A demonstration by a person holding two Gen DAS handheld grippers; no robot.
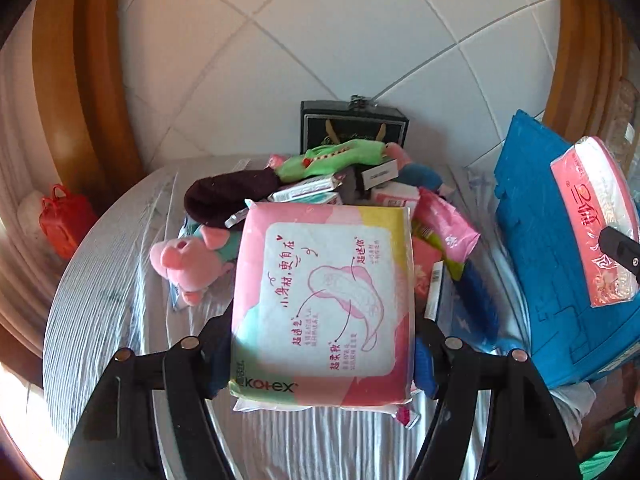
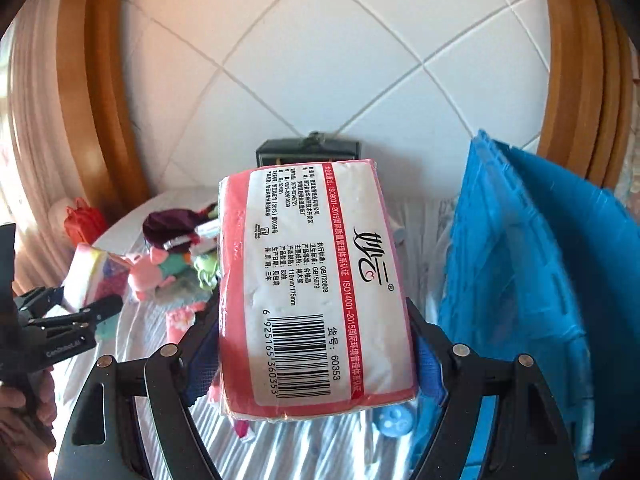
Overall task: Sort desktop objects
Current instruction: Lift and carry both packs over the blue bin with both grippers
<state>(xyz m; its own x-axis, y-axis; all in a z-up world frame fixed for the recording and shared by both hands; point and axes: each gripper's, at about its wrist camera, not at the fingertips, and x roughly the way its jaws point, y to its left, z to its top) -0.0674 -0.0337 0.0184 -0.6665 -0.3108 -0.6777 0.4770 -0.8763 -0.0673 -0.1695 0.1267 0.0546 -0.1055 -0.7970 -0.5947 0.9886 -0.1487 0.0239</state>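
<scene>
Already we had the left gripper (image 1: 322, 344) clamped on a pad pack (image 1: 322, 300) and the right gripper (image 2: 316, 356) clamped on a tissue pack (image 2: 316, 292), and soft wrapping could slip out between the pads.

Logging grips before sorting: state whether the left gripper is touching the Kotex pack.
Touching. The left wrist view shows the left gripper with both blue pads pressed against the sides of the Kotex pack, lifted above the table.

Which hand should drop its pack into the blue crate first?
Right, probably: its tongs hold the tissue pack beside the blue crate; the left tongs' Kotex pack sits farther away.
</scene>
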